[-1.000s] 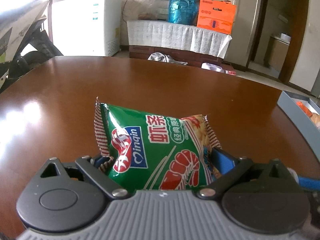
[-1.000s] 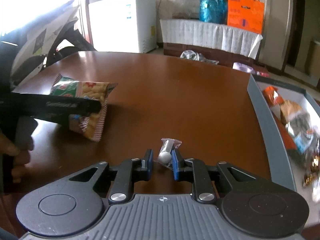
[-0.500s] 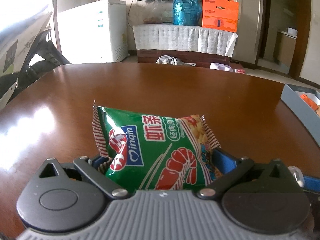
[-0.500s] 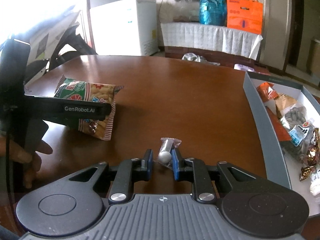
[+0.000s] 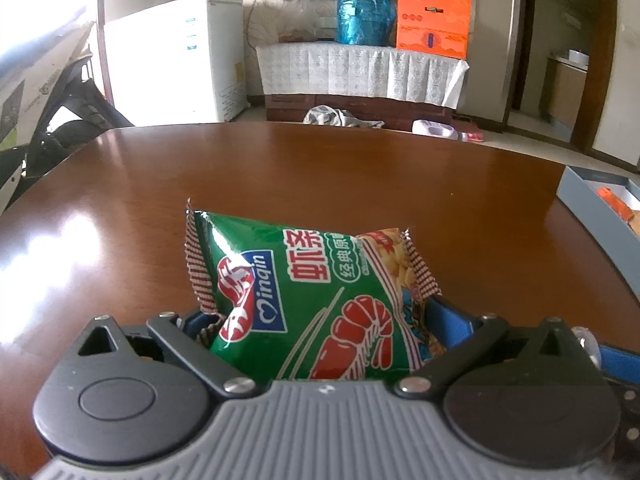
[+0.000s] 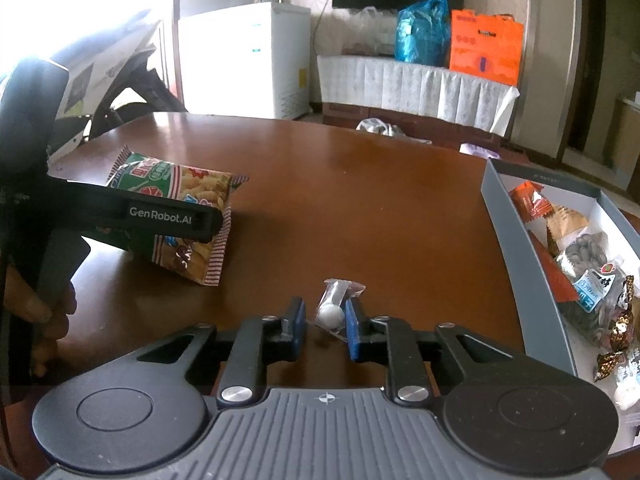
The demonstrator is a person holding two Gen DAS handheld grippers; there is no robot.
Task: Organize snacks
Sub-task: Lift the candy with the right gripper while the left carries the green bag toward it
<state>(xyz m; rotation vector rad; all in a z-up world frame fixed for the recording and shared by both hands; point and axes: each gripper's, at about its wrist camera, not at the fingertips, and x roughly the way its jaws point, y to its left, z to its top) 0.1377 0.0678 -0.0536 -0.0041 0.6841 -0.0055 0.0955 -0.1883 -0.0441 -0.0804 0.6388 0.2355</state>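
My left gripper (image 5: 316, 320) is shut on a green shrimp-chip bag (image 5: 312, 300) and holds it above the brown table (image 5: 320, 168). The bag also shows in the right wrist view (image 6: 184, 220), with the left gripper's black finger across it. My right gripper (image 6: 325, 322) is shut on a small clear-wrapped white candy (image 6: 332, 308) and holds it just above the table. A grey snack box (image 6: 516, 256) stands at the right and holds several wrapped snacks (image 6: 588, 264).
The grey box's corner shows at the right edge of the left wrist view (image 5: 592, 204). Beyond the table stand a white freezer (image 6: 244, 60), a scooter (image 6: 100, 92) and a cloth-covered cabinet (image 6: 416, 88) with bags.
Both grippers have risen and moved right toward the box while holding their items. The chip bag is higher off the table and more of the box's contents is in view.
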